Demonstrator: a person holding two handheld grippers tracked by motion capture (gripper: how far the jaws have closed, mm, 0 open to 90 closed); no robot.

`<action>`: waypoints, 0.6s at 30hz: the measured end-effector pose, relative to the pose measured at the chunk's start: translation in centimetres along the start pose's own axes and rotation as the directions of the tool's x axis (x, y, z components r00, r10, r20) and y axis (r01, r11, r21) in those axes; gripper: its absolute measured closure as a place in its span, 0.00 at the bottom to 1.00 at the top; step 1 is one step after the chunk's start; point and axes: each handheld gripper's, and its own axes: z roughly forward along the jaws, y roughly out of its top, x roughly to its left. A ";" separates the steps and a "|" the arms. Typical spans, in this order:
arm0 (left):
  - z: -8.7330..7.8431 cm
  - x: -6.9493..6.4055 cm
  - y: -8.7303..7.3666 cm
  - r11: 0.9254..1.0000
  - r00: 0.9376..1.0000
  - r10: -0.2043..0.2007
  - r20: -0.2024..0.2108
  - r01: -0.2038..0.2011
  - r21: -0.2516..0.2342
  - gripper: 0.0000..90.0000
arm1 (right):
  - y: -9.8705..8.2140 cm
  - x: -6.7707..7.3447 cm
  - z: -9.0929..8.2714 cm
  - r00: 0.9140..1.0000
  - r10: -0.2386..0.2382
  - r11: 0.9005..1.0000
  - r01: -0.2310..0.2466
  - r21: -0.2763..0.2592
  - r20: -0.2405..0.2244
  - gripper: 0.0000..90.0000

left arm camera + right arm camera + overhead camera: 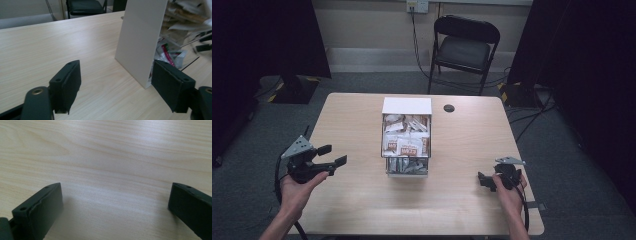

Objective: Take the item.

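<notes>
Box (406,142) of packets sits mid-surface (352,210), untouched; we judge nothing has begun. Nearest us, left tongs (335,155) and right tongs (482,181) gape wide, empty, well apart from it. Next: reach in.

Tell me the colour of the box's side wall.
White: the box's side wall is plain white, clearest in the left gripper view.

Pale wood-grain table (362,125), white box (407,106), brown-and-white packets (406,145), black tongs (117,86), black chair (464,47)
</notes>
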 end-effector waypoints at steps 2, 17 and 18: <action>-0.2 0.1 0.3 1.000 1.000 0.005 -0.001 -0.005 -0.006 0.28 | 0.0 0.0 0.0 1.000 0.000 1.000 0.000 0.000 0.000 0.00; -0.5 0.9 3.2 0.999 0.999 0.003 0.042 -0.001 -0.046 0.31 | 0.0 0.0 0.0 1.000 0.001 1.000 -0.001 0.000 0.001 0.00; -0.4 0.8 3.5 0.999 0.999 0.005 0.048 -0.003 -0.043 0.30 | 0.0 0.0 0.0 1.000 0.001 1.000 -0.001 0.000 0.001 0.00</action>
